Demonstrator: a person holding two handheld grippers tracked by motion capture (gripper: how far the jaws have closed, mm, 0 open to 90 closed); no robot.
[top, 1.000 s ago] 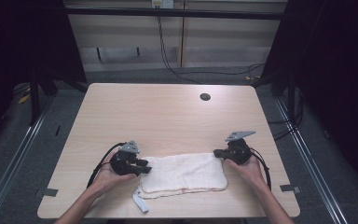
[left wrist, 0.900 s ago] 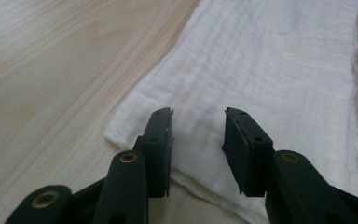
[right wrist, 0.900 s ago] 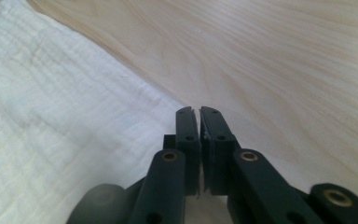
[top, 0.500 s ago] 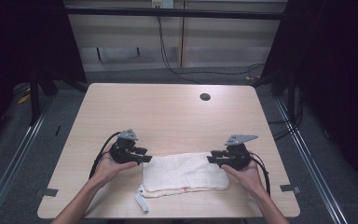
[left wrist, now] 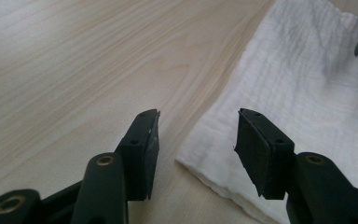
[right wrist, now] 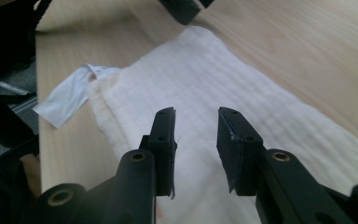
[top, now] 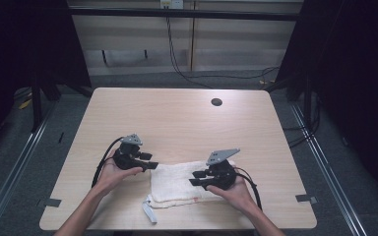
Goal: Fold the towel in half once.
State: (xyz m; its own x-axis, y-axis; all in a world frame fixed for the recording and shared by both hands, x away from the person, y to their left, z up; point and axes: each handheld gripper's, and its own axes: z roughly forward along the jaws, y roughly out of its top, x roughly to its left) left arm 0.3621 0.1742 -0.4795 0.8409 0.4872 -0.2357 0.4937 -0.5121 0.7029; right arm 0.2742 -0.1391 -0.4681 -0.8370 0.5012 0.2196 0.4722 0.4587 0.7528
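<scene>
Towel, folded and white, lies on the table at the lower middle of the high view, with the left gripper spread and just widened beside its left edge and the right gripper parted, empty, over its right half.

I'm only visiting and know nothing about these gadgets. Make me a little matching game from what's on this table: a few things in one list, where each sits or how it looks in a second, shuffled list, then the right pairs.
Things:
1. towel
2. small dark hole
3. left gripper
4. right gripper

Places or looks:
A. above the towel's middle, jaws open
B. far side of the table, toward its right
C. white, folded, near the table's front edge
D. at the towel's left corner, jaws open

Pairs: 1-C, 2-B, 3-D, 4-A
</scene>
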